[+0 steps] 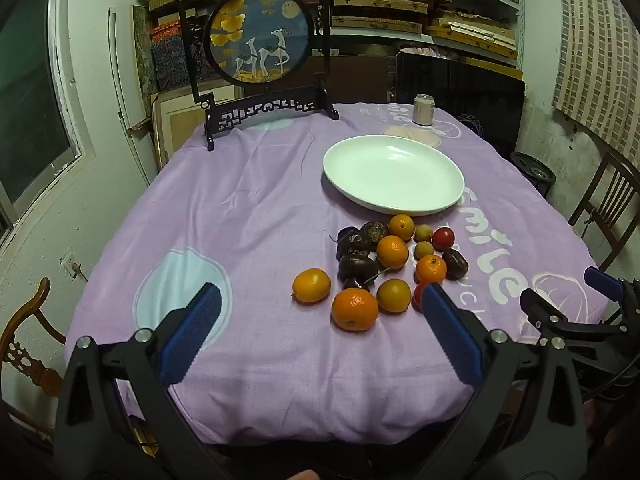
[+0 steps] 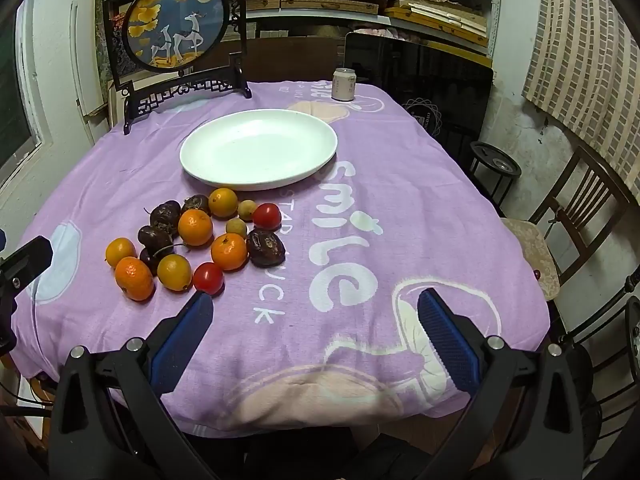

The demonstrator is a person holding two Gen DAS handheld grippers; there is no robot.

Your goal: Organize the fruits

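Note:
A pile of small fruits lies on the purple tablecloth: several oranges (image 1: 354, 309) (image 2: 134, 278), dark wrinkled fruits (image 1: 357, 267) (image 2: 265, 248), red tomatoes (image 1: 443, 238) (image 2: 208, 277) and small tan longans (image 1: 423, 249) (image 2: 236, 227). A white plate (image 1: 394, 175) (image 2: 259, 149) stands bare just behind the pile. My left gripper (image 1: 322, 298) is open, above the table's front edge, just short of the nearest orange. My right gripper (image 2: 314, 304) is open and holds nothing, to the right of the pile; it also shows in the left wrist view (image 1: 568, 292).
A drink can (image 1: 423, 109) (image 2: 344, 84) stands at the table's back. A black framed round deer picture (image 1: 259, 36) (image 2: 176, 28) stands at the back left. Wooden chairs (image 2: 576, 216) (image 1: 28, 344) flank the table. A dark panel (image 2: 420, 76) leans behind it.

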